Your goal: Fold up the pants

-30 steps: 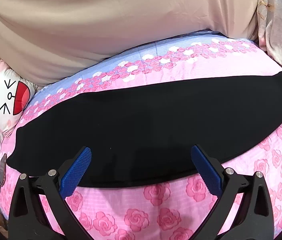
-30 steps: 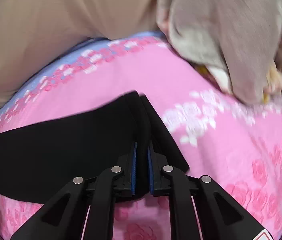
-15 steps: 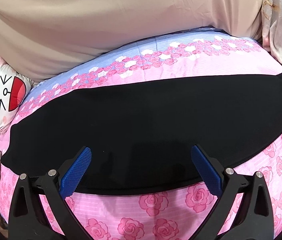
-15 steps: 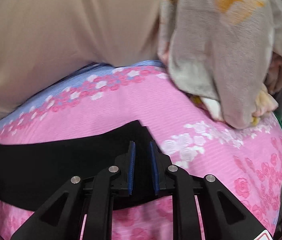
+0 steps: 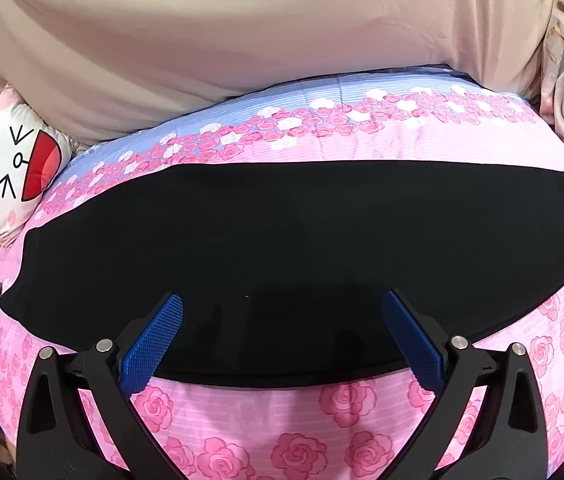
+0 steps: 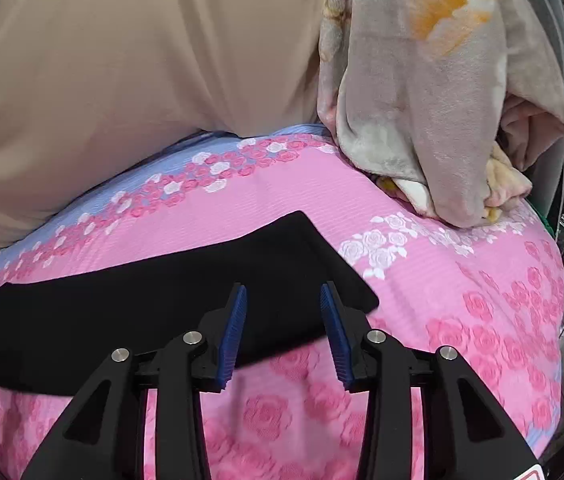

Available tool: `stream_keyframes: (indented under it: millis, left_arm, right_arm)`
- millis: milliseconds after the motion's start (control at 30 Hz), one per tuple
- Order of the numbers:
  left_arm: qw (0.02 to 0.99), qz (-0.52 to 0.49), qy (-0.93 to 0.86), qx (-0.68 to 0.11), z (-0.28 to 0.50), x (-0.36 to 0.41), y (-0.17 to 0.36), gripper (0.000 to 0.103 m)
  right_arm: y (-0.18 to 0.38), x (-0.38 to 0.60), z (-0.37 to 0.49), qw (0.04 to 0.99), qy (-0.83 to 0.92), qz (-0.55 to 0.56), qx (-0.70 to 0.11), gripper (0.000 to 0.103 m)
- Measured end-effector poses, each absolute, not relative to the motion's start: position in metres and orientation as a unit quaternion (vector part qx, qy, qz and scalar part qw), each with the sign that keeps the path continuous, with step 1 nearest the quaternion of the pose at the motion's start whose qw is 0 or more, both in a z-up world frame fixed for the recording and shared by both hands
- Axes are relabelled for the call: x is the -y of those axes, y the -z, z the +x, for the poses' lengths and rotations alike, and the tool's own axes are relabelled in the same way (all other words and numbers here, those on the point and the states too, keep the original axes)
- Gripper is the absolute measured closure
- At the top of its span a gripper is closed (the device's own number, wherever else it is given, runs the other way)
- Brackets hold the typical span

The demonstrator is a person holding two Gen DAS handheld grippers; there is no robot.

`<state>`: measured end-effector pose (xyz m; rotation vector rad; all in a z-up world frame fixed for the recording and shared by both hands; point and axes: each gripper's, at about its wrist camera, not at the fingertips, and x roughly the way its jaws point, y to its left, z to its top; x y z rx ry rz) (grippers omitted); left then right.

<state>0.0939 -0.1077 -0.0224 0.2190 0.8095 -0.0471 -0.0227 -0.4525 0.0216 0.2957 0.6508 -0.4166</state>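
Smooth black pants (image 5: 301,248) flat along bed (image 5: 321,412) near edge, rose-print sheet; left gripper (image 5: 282,332) wide apart, right gripper (image 6: 283,320) parted, both holding nothing.

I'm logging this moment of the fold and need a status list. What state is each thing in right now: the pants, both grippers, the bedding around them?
black pants: lying flat as a long band on the bed, held by neither gripper
left gripper: open wide, empty, over the pants' near edge
right gripper: open, empty, at the pants' end
pink rose bedspread: spread out under the pants
grey blanket: bunched in a heap
cartoon pillow: lying at the bed's edge
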Motion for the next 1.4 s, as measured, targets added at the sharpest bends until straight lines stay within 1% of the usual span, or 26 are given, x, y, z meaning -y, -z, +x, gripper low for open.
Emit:
stream_keyframes:
  millis: [133, 200, 267, 433, 667, 933, 967, 1000, 1033, 1067, 1200, 1267, 1333, 1367, 1400]
  left_arm:
    - [0.916, 0.101, 0.025, -0.387, 0.093, 0.101, 0.019, 0.005]
    - [0.917, 0.099, 0.025, -0.386, 0.093, 0.097, 0.017, 0.005]
    - [0.917, 0.096, 0.027, -0.385, 0.092, 0.094, 0.016, 0.005]
    - [0.919, 0.094, 0.024, -0.382, 0.089, 0.085, 0.016, 0.005]
    - [0.919, 0.077, 0.019, -0.385, 0.087, 0.067, 0.023, 0.005]
    - [0.916, 0.075, 0.006, -0.394, 0.087, 0.059, 0.03, 0.005]
    - [0.916, 0.075, 0.007, -0.393, 0.087, 0.06, 0.029, 0.005]
    - [0.916, 0.077, 0.007, -0.393, 0.087, 0.061, 0.029, 0.005]
    - [0.916, 0.078, 0.008, -0.392, 0.087, 0.063, 0.029, 0.005]
    - [0.917, 0.079, 0.009, -0.392, 0.087, 0.064, 0.029, 0.005]
    - [0.918, 0.084, 0.012, -0.387, 0.089, 0.07, 0.025, 0.005]
    - [0.919, 0.084, 0.015, -0.384, 0.089, 0.072, 0.023, 0.005]
    - [0.919, 0.081, 0.018, -0.384, 0.09, 0.074, 0.023, 0.005]
    - [0.919, 0.082, 0.019, -0.386, 0.09, 0.075, 0.024, 0.005]
    - [0.917, 0.084, 0.017, -0.389, 0.091, 0.076, 0.026, 0.005]
  right_arm:
    - [-0.017, 0.435, -0.036, 0.915, 0.206, 0.145, -0.315, 0.055]
    - [-0.013, 0.43, -0.039, 0.914, 0.208, 0.144, -0.318, 0.049]
    - [-0.008, 0.43, -0.039, 0.911, 0.211, 0.148, -0.323, 0.047]
    - [0.005, 0.437, -0.042, 0.902, 0.223, 0.161, -0.333, 0.047]
    - [0.023, 0.485, -0.029, 0.884, 0.222, 0.226, -0.345, 0.047]
    - [0.026, 0.51, 0.009, 0.881, 0.235, 0.203, -0.358, 0.049]
    - [0.03, 0.514, 0.017, 0.879, 0.232, 0.202, -0.365, 0.061]
    - [0.032, 0.515, 0.021, 0.877, 0.232, 0.199, -0.371, 0.081]
    - [0.032, 0.516, 0.026, 0.876, 0.235, 0.191, -0.375, 0.089]
    - [0.03, 0.516, 0.028, 0.879, 0.233, 0.187, -0.372, 0.094]
    - [-0.003, 0.518, 0.023, 0.9, 0.237, 0.15, -0.334, 0.097]
    - [0.007, 0.531, 0.026, 0.89, 0.242, 0.158, -0.352, 0.097]
    - [0.033, 0.538, 0.036, 0.875, 0.23, 0.165, -0.392, 0.096]
    - [0.031, 0.536, 0.034, 0.88, 0.229, 0.163, -0.382, 0.095]
    - [0.026, 0.535, 0.032, 0.882, 0.224, 0.168, -0.379, 0.09]
